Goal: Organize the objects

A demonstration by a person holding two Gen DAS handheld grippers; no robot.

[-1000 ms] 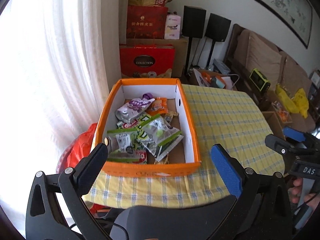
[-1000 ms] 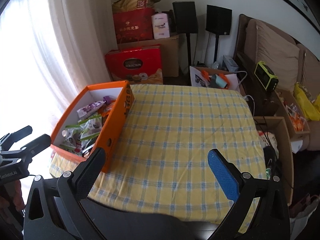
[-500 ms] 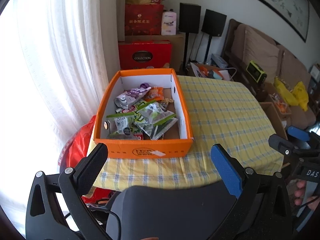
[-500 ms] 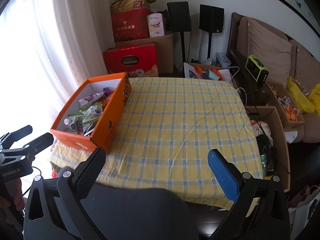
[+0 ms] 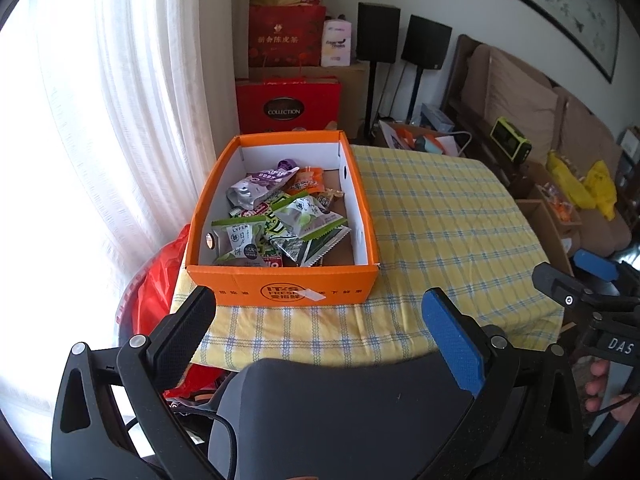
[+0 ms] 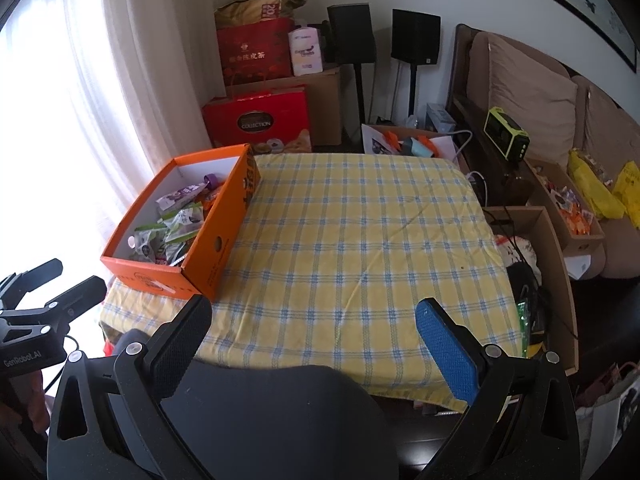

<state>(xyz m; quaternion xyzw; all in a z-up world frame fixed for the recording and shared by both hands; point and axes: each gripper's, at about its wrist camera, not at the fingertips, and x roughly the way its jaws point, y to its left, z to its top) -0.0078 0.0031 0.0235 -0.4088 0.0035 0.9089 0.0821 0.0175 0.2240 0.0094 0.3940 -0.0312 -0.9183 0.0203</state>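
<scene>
One orange box [image 5: 280, 294]: snack packets [image 5: 280, 220] inside | both hand-held grippers [image 5: 318, 320] [image 6: 312, 324] spread apart, empty

Red gift box [image 5: 288, 105]: "COLLECTION"; snack packet [image 5: 239, 233]: "LYFEN".

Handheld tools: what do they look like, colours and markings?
Both match: the left tool and right tool have black angular frames with silver pivot screws, one black textured pad and one blue pad. White lettering "GenRobot.AI" marks the left, "DAS" the right. A thin black cable trails below.
</scene>
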